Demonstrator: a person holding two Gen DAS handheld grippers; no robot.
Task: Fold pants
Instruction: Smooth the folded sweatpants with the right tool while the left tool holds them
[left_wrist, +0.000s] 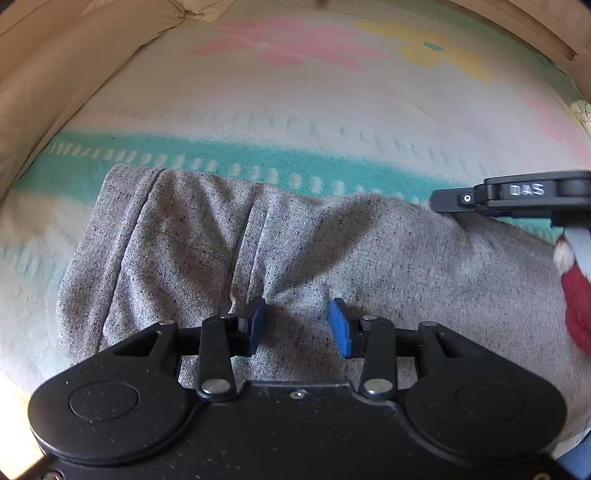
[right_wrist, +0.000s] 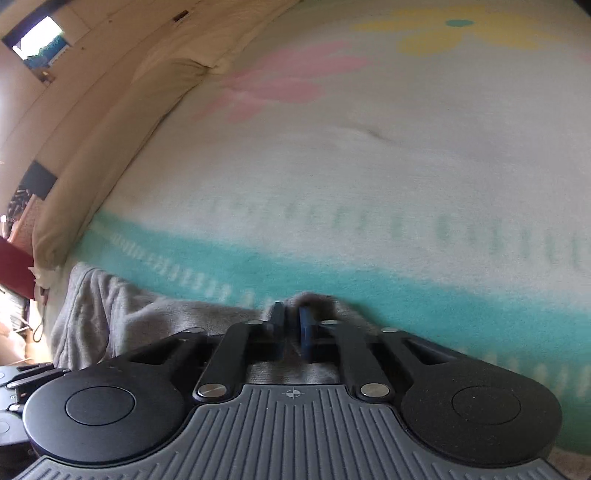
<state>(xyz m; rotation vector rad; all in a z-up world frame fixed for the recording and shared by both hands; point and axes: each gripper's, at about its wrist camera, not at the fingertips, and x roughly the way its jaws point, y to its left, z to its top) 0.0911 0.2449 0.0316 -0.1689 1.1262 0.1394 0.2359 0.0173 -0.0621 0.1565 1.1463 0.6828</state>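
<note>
Grey speckled pants (left_wrist: 258, 251) lie bunched with long folds on a flowered blanket (left_wrist: 295, 110). My left gripper (left_wrist: 297, 314) stands over the middle of the cloth near its front, open, its blue pads (left_wrist: 340, 326) apart and the fabric lying loose between them. My right gripper (right_wrist: 291, 310) is shut on a raised ridge of the pants (right_wrist: 147, 317) at their far edge, by the teal band. In the left wrist view the right gripper (left_wrist: 443, 201) shows side-on at the right, its tip at that same edge of the pants.
A beige cushion (left_wrist: 55, 74) runs along the left and back of the blanket. A teal band (right_wrist: 406, 295) crosses the blanket just beyond the pants, with pink and yellow flowers further off. A red sleeve (left_wrist: 576, 302) shows at the right edge.
</note>
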